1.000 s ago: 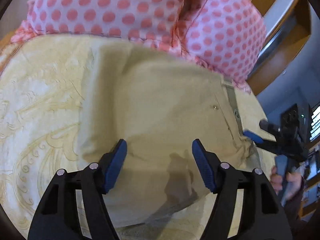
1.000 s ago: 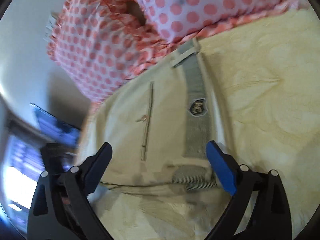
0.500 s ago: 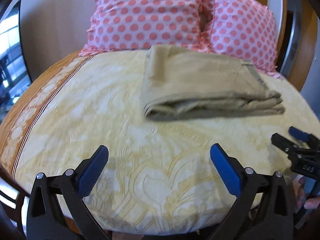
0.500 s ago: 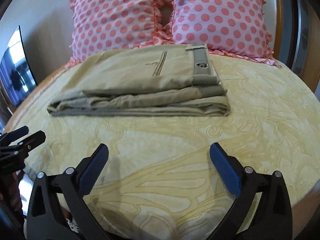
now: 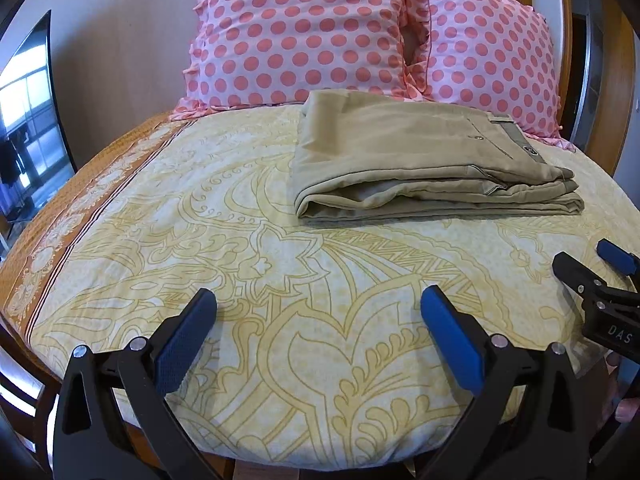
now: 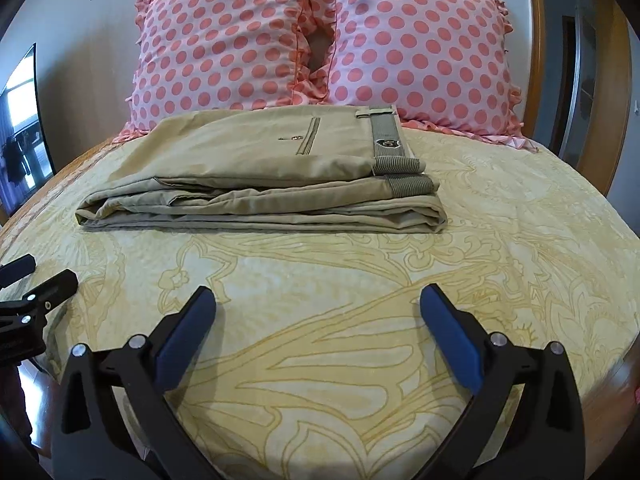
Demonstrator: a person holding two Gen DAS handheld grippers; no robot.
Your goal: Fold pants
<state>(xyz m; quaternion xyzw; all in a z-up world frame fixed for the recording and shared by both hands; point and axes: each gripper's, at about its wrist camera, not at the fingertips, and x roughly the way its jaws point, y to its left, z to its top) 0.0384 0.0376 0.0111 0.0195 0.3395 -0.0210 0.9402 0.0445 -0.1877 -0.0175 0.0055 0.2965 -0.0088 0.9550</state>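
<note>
Your left gripper [image 5: 318,320] hangs wide apart and empty over the near edge of the bedspread [image 5: 240,240]; your right gripper [image 6: 318,320] matches it, spread wide, holding nothing. The pants [image 6: 260,176] lie folded straight ahead, against the polka-dot pillows [image 6: 320,48], long axis running left to right, waistband rightward. Neither gripper looks clearly nearer; the fold looks finished.

Right gripper [image 5: 592,264] is cut off at the left-wrist view's right edge; left gripper [image 6: 28,280] at the right-wrist view's left edge. Waistband badge [image 6: 387,143] on the pants [image 6: 260,168] is too small to read.
</note>
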